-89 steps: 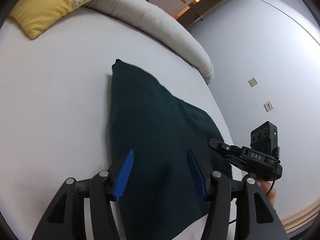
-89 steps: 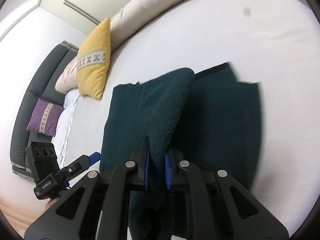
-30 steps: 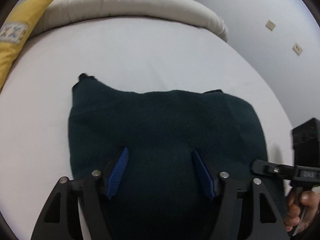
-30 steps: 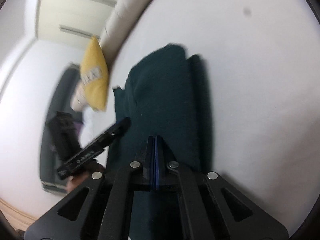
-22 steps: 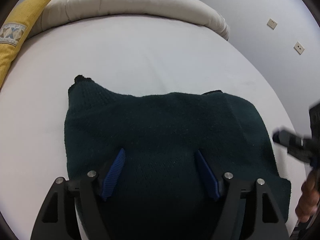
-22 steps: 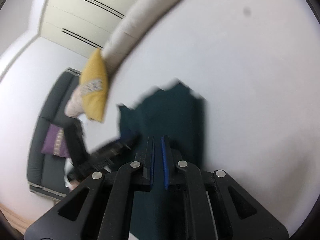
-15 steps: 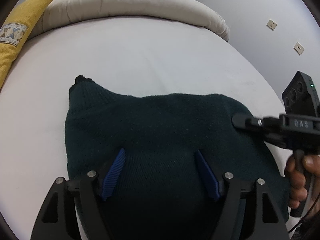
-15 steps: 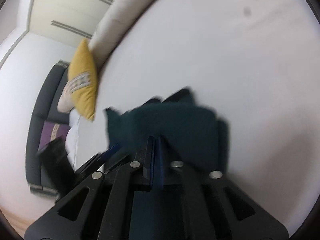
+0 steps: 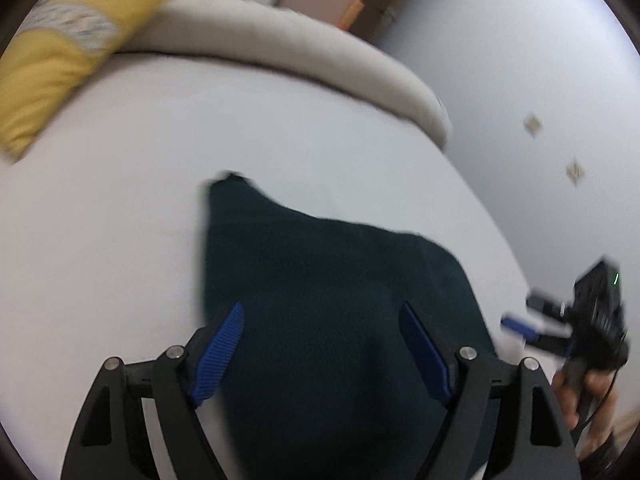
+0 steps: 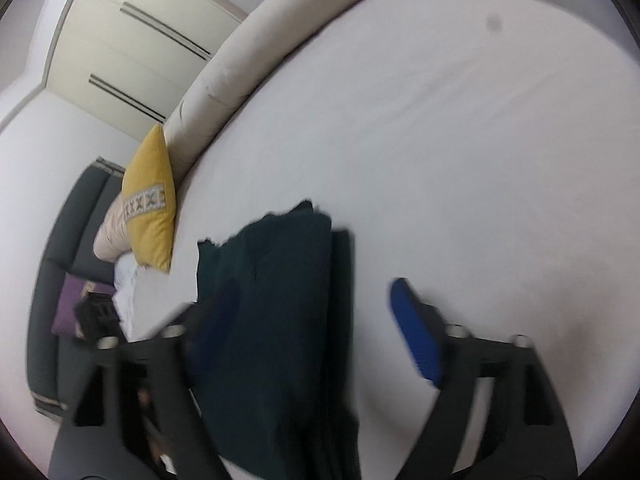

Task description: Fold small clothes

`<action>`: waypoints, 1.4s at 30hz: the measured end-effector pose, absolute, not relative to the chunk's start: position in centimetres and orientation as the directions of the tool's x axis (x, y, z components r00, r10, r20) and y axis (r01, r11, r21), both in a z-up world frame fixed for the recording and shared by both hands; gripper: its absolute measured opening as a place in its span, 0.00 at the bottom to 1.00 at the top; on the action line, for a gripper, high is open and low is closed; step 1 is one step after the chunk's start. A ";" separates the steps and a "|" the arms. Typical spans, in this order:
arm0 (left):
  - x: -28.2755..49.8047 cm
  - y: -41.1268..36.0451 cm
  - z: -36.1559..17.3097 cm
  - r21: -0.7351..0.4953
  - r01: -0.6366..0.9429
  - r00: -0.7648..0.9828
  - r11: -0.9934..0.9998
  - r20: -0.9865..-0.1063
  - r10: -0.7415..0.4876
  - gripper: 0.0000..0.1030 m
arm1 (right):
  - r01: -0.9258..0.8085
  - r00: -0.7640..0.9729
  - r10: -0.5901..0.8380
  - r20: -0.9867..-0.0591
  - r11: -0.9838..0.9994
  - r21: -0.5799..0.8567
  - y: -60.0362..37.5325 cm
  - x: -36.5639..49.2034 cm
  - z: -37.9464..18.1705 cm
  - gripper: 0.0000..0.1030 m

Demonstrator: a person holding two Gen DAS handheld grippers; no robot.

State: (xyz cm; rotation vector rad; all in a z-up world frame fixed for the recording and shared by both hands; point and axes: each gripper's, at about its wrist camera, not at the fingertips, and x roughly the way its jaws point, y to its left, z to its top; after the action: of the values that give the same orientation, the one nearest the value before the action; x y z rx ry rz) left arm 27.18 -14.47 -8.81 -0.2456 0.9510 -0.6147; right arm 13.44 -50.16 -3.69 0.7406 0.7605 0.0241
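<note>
The right tongs (image 10: 316,320) have let go of the dark green garment (image 10: 276,320) and spread wide.

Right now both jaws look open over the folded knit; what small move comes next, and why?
Probably lower the left hand-held gripper to press the dark green garment flat. It lies doubled on the white bed and neither gripper holds it; the right hand-held gripper is open too.

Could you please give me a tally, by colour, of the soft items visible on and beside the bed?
Dark green: 1, the folded garment
Yellow: 1, the cushion
Purple: 1, the cushion on the sofa
Beige: 1, the long bolster
Total: 4
</note>
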 end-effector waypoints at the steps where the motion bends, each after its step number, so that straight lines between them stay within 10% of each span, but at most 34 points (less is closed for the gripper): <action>1: 26.8 -13.5 -8.9 -0.470 0.369 0.424 0.802 -0.682 -0.595 0.80 | 0.214 0.724 0.311 -0.616 0.747 0.629 -49.6 12.9 -3.7 0.82; 10: 26.4 -13.0 -13.4 -0.556 0.268 0.263 0.786 -0.743 -0.616 0.80 | 0.168 0.573 0.403 -0.714 0.795 0.583 -45.1 13.7 -7.9 0.77; 13: 26.4 -14.7 -13.0 -0.525 0.300 0.210 0.797 -0.779 -0.591 0.73 | 0.171 0.578 0.375 -0.725 0.812 0.557 -44.8 14.0 -7.7 0.43; 19: 26.2 -14.8 -12.0 -0.462 0.314 0.221 0.829 -0.814 -0.537 0.45 | 0.186 0.568 0.282 -0.773 0.871 0.454 -42.6 14.8 -8.1 0.25; 31: 16.5 -5.8 -3.7 -0.407 0.380 0.319 0.831 -0.785 -0.531 0.35 | -0.003 0.648 0.244 -0.721 0.948 0.317 -32.2 4.9 1.3 0.20; 42: 7.6 2.1 -5.7 -0.401 0.343 0.322 0.850 -0.799 -0.507 0.35 | -0.102 0.598 0.394 -0.698 0.901 0.421 -23.0 -4.2 -1.7 0.20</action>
State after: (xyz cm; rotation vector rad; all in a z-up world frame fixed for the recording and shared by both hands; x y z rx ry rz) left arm 7.61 2.06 -5.72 -0.1690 1.1109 -0.5613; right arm -4.15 -23.04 -1.68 0.3578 0.8879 0.2943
